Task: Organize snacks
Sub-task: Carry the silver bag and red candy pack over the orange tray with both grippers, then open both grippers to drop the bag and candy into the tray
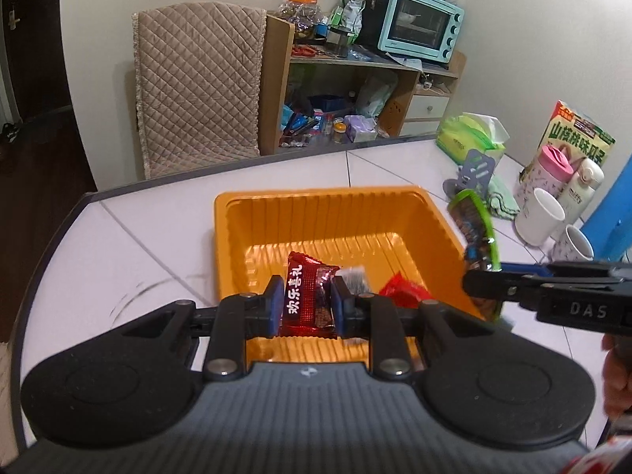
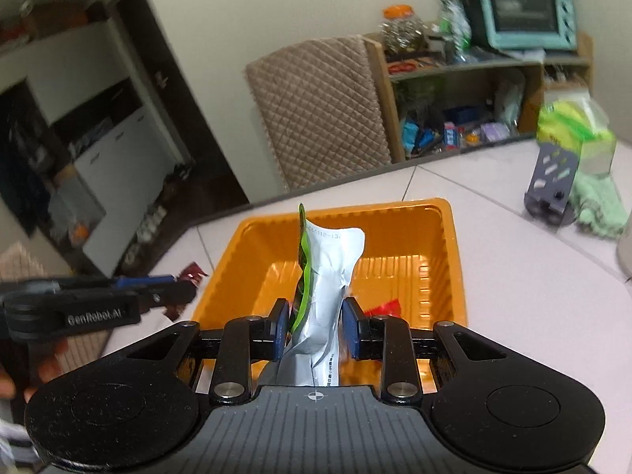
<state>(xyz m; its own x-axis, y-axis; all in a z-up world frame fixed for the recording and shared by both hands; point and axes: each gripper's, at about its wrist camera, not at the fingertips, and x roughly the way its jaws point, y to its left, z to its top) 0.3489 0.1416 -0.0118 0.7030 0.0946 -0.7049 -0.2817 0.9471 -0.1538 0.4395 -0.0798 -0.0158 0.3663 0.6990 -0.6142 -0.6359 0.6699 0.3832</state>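
An orange plastic tray (image 1: 316, 213) sits on the white tiled table; it also shows in the right wrist view (image 2: 446, 237). My left gripper (image 1: 306, 304) is shut on a red snack packet (image 1: 304, 296) over the tray's near edge. My right gripper (image 2: 314, 330) is shut on a green and silver snack pouch (image 2: 328, 276), held upright above the tray; the pouch (image 1: 474, 229) shows at the tray's right side in the left wrist view. A red wrapper (image 1: 403, 290) and a small clear packet (image 1: 355, 278) lie inside the tray.
At the table's right stand a phone stand (image 1: 474, 173), a green tissue pack (image 1: 470, 138), a green cloth (image 1: 501, 197), white mugs (image 1: 539, 217), a pink-lidded bottle (image 1: 549, 170) and a snack box (image 1: 576, 134). A quilted chair (image 1: 197, 83) and a cluttered shelf (image 1: 355, 91) stand behind the table.
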